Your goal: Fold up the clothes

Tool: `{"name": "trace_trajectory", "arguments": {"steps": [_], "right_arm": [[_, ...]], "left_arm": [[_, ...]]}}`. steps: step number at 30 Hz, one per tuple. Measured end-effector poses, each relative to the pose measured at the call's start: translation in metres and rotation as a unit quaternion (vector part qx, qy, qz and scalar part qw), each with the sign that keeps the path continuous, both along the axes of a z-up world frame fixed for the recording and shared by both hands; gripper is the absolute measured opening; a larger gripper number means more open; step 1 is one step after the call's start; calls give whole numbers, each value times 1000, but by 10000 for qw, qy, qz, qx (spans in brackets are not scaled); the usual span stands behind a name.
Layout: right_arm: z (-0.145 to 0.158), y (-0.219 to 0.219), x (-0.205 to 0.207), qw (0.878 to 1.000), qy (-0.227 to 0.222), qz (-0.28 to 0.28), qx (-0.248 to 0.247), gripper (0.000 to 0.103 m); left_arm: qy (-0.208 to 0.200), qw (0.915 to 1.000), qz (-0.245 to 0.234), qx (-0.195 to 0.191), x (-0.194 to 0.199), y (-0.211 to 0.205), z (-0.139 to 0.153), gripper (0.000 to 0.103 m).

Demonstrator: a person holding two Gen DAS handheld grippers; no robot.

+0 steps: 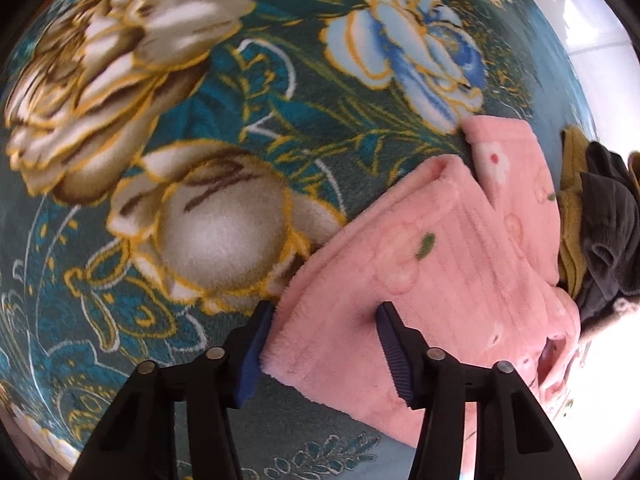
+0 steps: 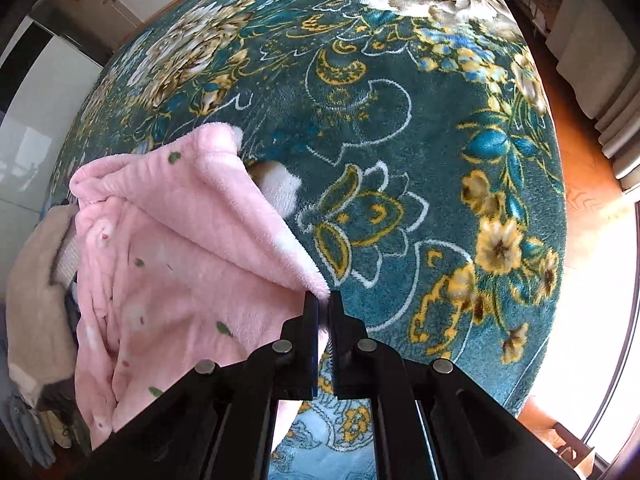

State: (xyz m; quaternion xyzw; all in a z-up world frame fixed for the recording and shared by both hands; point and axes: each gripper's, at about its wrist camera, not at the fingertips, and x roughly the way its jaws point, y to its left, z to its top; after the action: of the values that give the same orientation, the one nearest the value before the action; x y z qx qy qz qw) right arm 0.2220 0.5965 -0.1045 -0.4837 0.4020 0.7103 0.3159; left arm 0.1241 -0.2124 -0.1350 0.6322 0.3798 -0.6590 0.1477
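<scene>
A pink fleece garment (image 1: pixel 432 264) with small green and red marks lies partly folded on a teal floral blanket (image 1: pixel 248 128). My left gripper (image 1: pixel 326 320) is open, its blue-padded fingers on either side of the garment's near corner edge. In the right wrist view the same pink garment (image 2: pixel 176 264) lies at the left, one flap raised. My right gripper (image 2: pixel 324 304) is shut on the pink garment's corner and holds that flap up above the blanket (image 2: pixel 400 160).
A pile of other clothes, mustard and dark grey (image 1: pixel 600 216), lies beyond the garment at the bed edge. In the right wrist view beige and grey clothes (image 2: pixel 36 288) sit at the left. White floor (image 1: pixel 592 20) and an orange wooden floor (image 2: pixel 580 152) border the bed.
</scene>
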Motion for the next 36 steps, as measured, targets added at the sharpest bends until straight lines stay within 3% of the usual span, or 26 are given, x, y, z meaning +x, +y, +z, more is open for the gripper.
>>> {"name": "trace_trajectory", "arguments": {"steps": [3,8,11,19,22,25,30,32,34,36], "right_arm": [[10,3,-2,9999,139,71,62,4],[10,10,3,9995,297,120,5,4],[9,9,4,9993,346,138,-38,4],[49,19,19,9970,632,171,416,0],[58,25,33,9965,575,221,557,0],[46,22,35,9960,768,422,182,0],[23,4,13,9924,893,831,-188,3],[15,3,3,9922,860,871,-215,21],[8,5,-5,9925,821,873,-229,34],[3,12,-12,9928,797,869,-225,34]], "left_arm": [[3,10000,4,-32,3,0,2,47],[34,10000,-66,-15,10,-1,5,20],[65,9994,-298,-164,11,0,17,14],[96,9909,-1065,-812,15,-2,75,12],[-328,9913,-967,-835,41,-14,57,12],[-627,9928,-680,-756,68,-26,32,12],[-641,9935,-615,-717,77,-31,29,12],[-530,9940,-613,-739,75,-34,36,12],[-500,9940,-581,-780,70,-35,42,12],[-591,9925,-604,-882,70,-33,45,12]]}}
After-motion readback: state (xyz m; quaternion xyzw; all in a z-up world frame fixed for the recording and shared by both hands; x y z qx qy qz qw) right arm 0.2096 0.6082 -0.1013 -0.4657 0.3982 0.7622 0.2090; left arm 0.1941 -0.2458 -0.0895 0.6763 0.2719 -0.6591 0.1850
